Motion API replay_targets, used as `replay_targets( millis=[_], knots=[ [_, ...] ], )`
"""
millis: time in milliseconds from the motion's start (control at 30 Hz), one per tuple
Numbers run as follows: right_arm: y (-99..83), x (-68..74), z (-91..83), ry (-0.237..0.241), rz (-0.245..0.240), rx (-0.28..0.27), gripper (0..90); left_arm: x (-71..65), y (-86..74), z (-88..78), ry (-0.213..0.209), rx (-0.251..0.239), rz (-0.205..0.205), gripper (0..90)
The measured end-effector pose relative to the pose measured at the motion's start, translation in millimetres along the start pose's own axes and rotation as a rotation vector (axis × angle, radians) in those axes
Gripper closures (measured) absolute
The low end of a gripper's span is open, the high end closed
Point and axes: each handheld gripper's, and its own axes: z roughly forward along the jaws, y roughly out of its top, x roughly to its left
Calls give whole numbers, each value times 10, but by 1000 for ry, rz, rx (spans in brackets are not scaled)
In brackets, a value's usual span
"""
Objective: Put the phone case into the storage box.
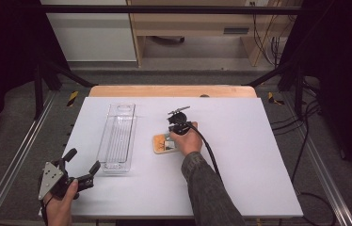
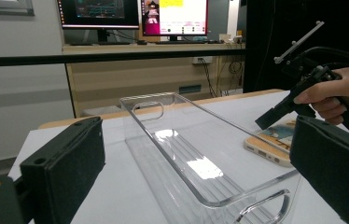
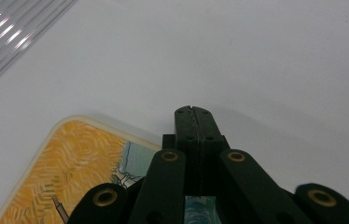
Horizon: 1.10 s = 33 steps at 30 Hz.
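Observation:
A flat card [image 1: 161, 145] with an orange and blue painting and a pale border lies on the white table [image 1: 240, 155]. My right gripper [image 1: 170, 134] points down at it, jaws shut with nothing between them. In the right gripper view the closed tips [image 3: 194, 112] reach just past the edge of the card [image 3: 65, 163]. My left gripper [image 1: 84, 160] rests at the table's near left corner, open and empty. Its two pads [image 2: 65, 158] frame the clear plastic tray [image 2: 177, 144], with the right gripper [image 2: 275, 114] and the card [image 2: 266, 145] beyond.
The long clear tray [image 1: 117, 136] lies lengthwise left of the card, empty, with a handle cutout at each end. Its ribbed corner [image 3: 4, 32] shows near the right gripper. A wooden strip [image 1: 172, 91] borders the table's far edge; metal rails run along both sides.

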Motion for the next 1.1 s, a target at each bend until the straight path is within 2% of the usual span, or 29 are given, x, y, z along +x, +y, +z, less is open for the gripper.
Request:
replay_targets(
  millis=[267,433,533,767,900,967,1100],
  knots=[
    [-55,134,-102,58,-84,67,900,-1,2,-1,3,3,2,29],
    [-100,279,-162,97,-125,71,900,-5,2,1,1,4,3,30],
    [-121,314,-177,101,-145,68,900,-11,-1,7,-1,9,6,29],
    [-131,325,-114,98,-141,80,900,-10,0,6,1,9,7,30],
    [-205,434,-177,106,-210,106,900,-5,-4,7,1,10,-1,30],
    [-222,448,-192,105,-215,107,900,-6,0,5,2,7,-1,30],
    [-373,515,-307,119,-230,97,900,-12,5,0,3,8,1,30]
  ],
)
